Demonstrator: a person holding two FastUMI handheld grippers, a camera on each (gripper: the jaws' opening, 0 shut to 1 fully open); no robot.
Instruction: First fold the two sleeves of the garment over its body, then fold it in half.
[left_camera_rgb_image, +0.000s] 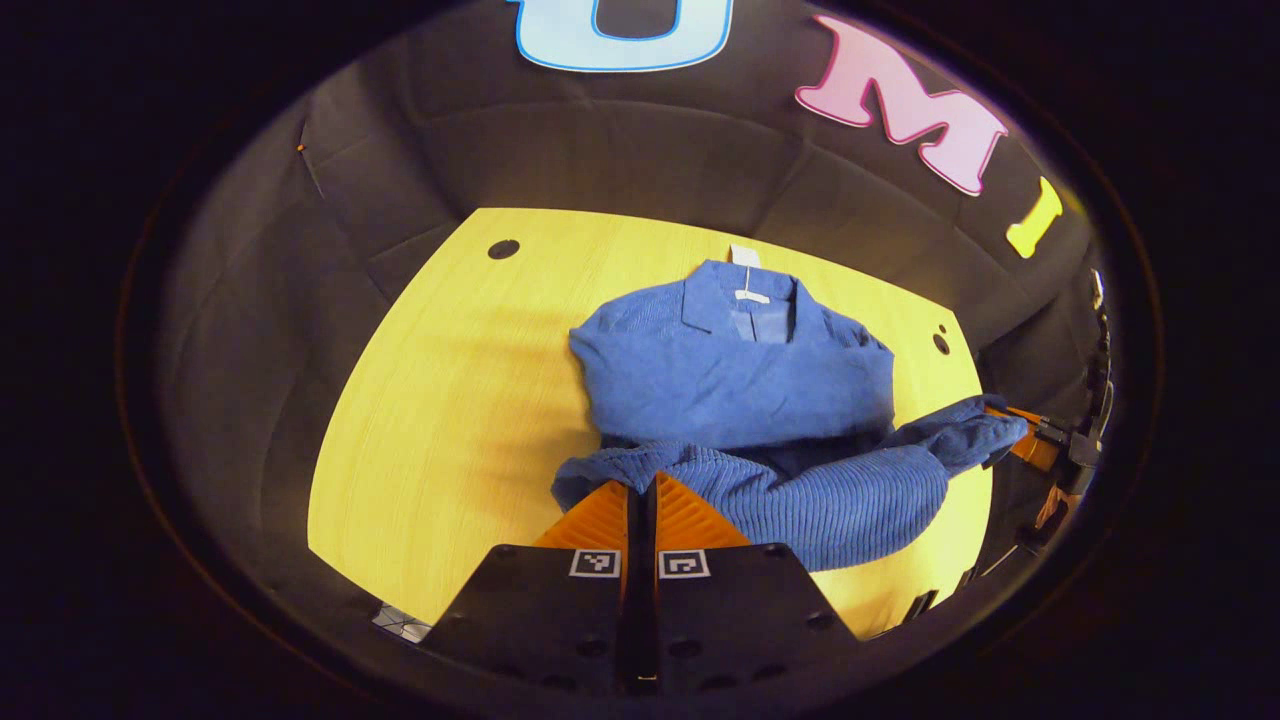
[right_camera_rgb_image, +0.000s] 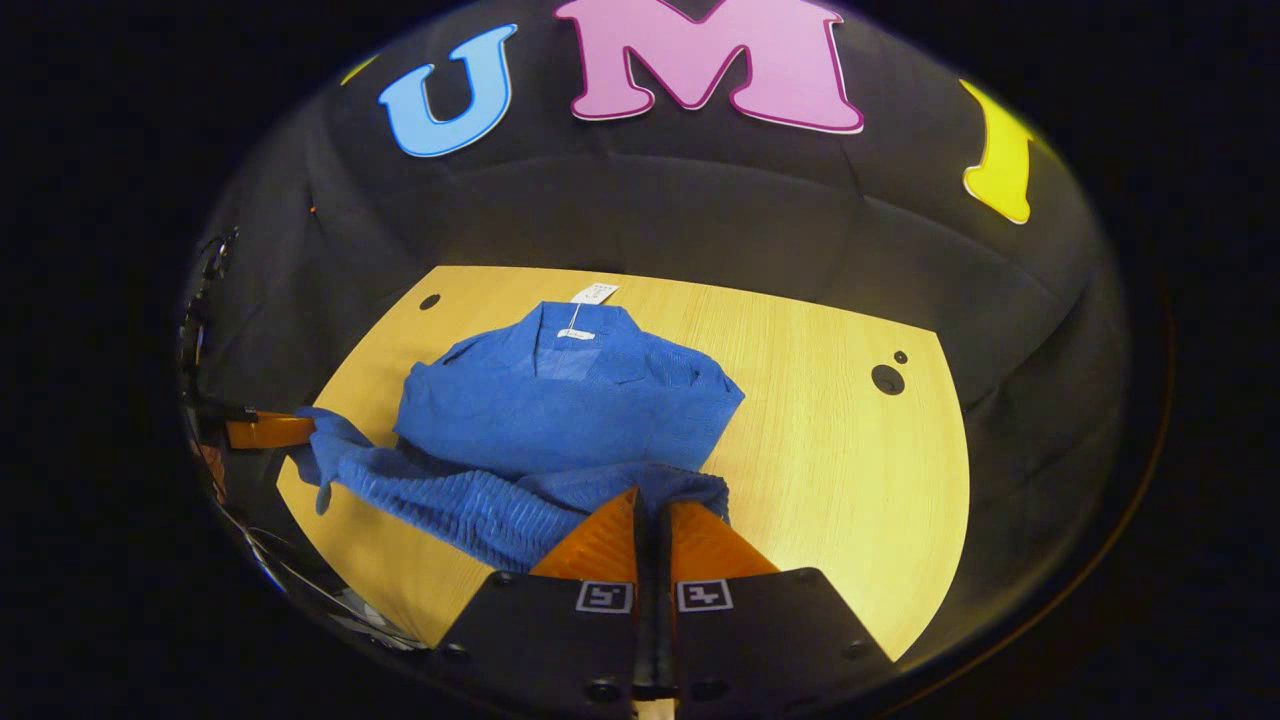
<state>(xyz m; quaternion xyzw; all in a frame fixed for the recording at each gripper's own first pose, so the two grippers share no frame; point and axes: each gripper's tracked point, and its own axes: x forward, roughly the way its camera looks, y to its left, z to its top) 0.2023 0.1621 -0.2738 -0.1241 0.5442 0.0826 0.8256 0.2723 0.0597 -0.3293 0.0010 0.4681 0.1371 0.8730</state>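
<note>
A blue knitted sweater lies on the yellow wooden table, collar at the far side, both sleeves lying across its body. Its ribbed bottom hem is raised off the table and hangs between the two grippers. My left gripper is shut on one hem corner. My right gripper is shut on the other corner. Farther off, the right gripper shows at the right edge of the left gripper view, and the left gripper at the left edge of the right gripper view.
A white tag sticks out past the collar. Small round holes sit near the table's far corners. Bare tabletop lies on either side of the sweater. Black cloth walls surround the table.
</note>
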